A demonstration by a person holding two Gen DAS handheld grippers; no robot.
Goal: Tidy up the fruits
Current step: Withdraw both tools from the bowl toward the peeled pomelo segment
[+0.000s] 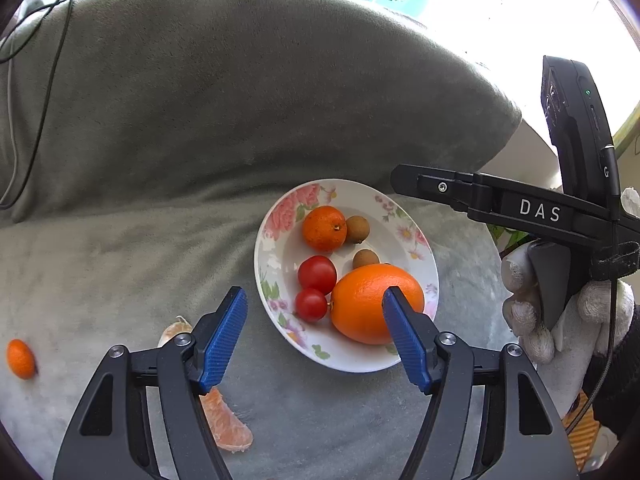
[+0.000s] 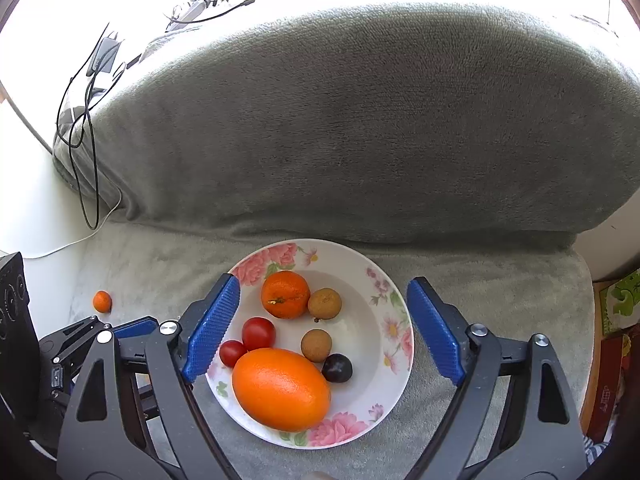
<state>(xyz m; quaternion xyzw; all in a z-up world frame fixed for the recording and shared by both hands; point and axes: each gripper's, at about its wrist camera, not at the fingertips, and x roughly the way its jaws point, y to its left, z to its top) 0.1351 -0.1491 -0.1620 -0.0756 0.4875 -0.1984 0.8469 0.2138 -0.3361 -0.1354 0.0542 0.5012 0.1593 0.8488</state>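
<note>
Mostly done: floral plate (image 2: 394, 364) at centre frame holds the big orange (image 2: 281, 389) and small fruits. Left: kumquat (image 1: 20, 359) far left, peeled segment (image 1: 226, 420) bottom. I see left gripper (image 1: 314, 338) and right gripper (image 2: 322, 330) both spread, empty.

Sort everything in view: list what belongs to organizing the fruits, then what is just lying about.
Belongs to the job:
floral plate
large orange
mandarin
two tomatoes
two longans
dark plum
small loose mandarin
peeled segment

Just lying about:
grey blanket
black cables
</note>
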